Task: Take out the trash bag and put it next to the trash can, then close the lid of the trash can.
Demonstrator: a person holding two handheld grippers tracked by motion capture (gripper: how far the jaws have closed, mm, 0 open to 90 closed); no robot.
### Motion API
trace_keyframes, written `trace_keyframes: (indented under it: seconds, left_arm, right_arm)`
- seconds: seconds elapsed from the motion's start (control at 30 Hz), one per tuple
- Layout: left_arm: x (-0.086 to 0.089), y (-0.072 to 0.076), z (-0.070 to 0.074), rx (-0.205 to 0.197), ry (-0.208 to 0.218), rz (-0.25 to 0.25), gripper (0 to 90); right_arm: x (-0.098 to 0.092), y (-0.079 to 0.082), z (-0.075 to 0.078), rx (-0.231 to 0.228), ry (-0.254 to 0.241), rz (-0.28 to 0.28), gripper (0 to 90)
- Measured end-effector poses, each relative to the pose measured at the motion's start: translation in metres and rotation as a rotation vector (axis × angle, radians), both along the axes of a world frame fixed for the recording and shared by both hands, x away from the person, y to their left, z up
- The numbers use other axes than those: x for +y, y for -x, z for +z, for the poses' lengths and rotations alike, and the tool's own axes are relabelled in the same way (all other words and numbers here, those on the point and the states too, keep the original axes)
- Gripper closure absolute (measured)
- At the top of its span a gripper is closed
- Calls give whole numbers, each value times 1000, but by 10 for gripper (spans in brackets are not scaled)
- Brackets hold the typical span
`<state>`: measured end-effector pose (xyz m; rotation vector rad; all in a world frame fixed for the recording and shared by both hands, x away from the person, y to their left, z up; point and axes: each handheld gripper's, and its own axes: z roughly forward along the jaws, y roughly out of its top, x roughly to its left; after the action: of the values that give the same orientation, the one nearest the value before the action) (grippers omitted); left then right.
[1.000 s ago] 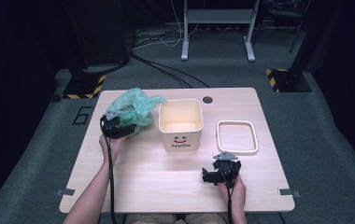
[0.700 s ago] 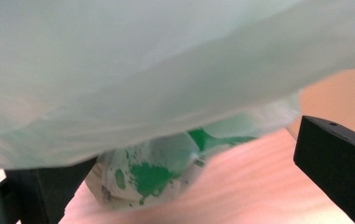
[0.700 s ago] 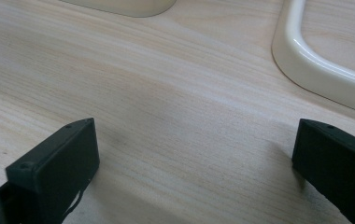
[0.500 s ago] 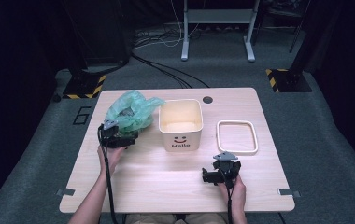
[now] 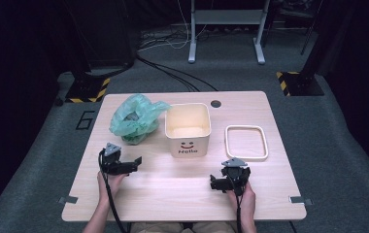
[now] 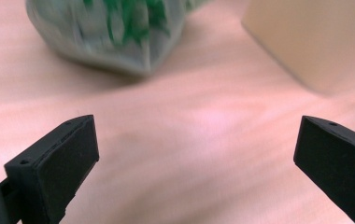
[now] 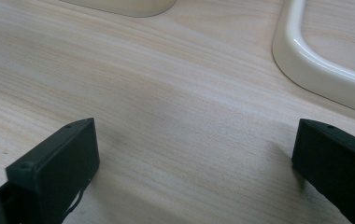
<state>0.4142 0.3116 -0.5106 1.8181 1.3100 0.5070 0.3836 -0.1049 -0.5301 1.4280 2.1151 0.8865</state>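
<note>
Green plastic bag lies crumpled on the wooden table, back-left area, just beside the left wall of the cream bin, close but can't tell if touching; something dark sits inside the bag. Left gripper is low over the table nearer the person than the bag and apart from it, jaws wide apart with nothing between them; the jaws have just been opening, and compared with a second ago the gripper has left the bag and come back toward the person. In the left gripper view the bag shows blurred at top, bin corner at top right, bare table between the jaws. Bin stands upright mid-table, open top, smiley face and "Hello" on the front wall. Cream square ring lies flat to the right of the bin, apart from it. Right gripper sits near the front edge, right of centre, held in the person's hand, jaws spread wide and empty, same spot as before. In the right gripper view the ring's curved edge shows at upper right, bin base at top, wood grain between the jaws.
</note>
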Motion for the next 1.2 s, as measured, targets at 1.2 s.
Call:
trace_keyframes:
  seconds: [1.2]
  left_arm:
    - [-22,16,-20,81,-182,-76,0]
  right_arm:
    - [-5,0,2,23,12,39,0]
